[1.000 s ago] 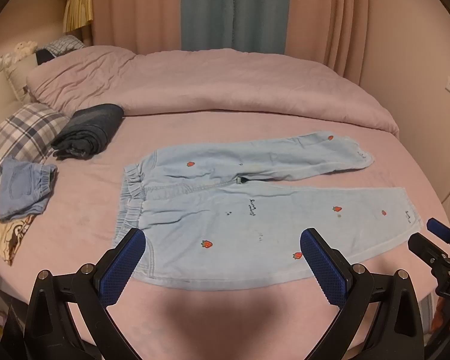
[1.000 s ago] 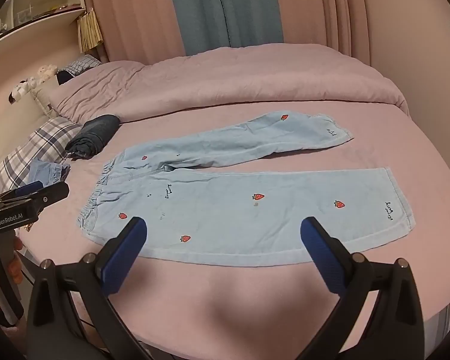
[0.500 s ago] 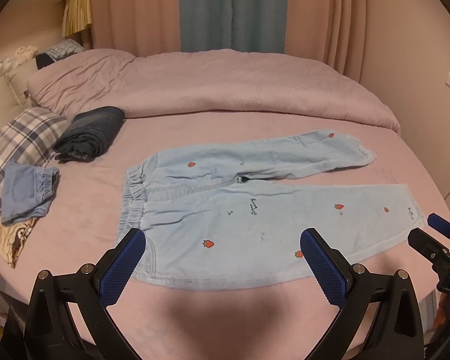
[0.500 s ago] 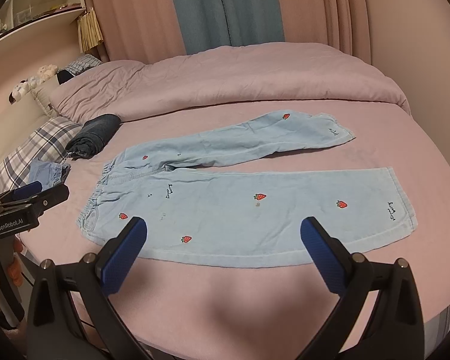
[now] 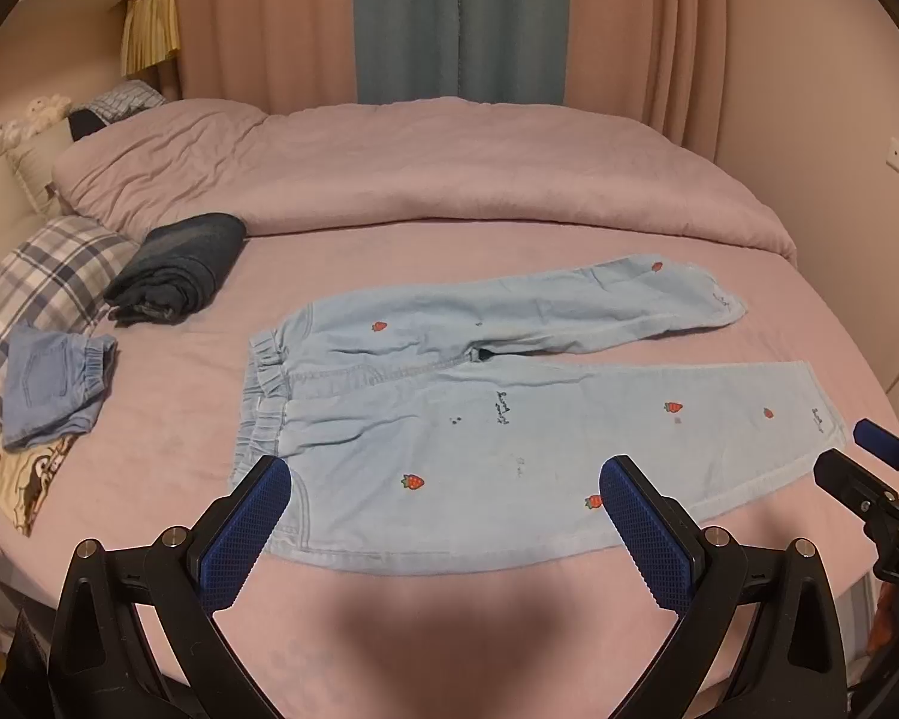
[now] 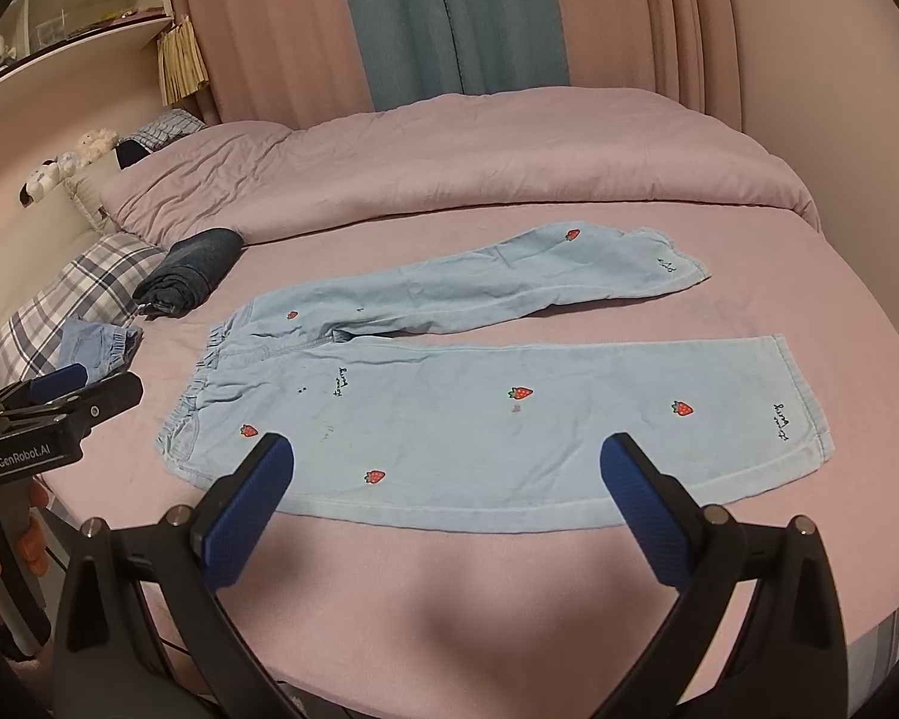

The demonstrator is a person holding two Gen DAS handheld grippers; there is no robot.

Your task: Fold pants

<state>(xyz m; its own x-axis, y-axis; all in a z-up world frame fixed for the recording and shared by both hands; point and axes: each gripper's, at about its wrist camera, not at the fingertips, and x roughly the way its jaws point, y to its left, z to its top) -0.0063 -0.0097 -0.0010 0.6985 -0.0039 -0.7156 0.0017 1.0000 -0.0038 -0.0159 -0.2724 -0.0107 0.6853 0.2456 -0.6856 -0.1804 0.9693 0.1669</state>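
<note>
Light blue pants with red strawberries (image 5: 497, 407) lie flat on the pink bed (image 5: 150, 455), waistband to the left, legs spread to the right; they also show in the right wrist view (image 6: 479, 395). My left gripper (image 5: 443, 503) is open and empty, above the bed's near edge, just short of the pants' near hem. My right gripper (image 6: 446, 479) is open and empty, also at the near edge. The right gripper's tips show at the right edge of the left wrist view (image 5: 869, 467).
A folded dark garment (image 5: 180, 266) and a small folded blue garment (image 5: 54, 383) lie at the left by a plaid pillow (image 5: 42, 275). A pink duvet (image 5: 425, 168) is bunched at the back. Curtains (image 5: 449, 18) hang behind.
Both views have shifted slightly; the pants sit a little farther in the frames. Both grippers stay open and nothing on the bed has moved.
</note>
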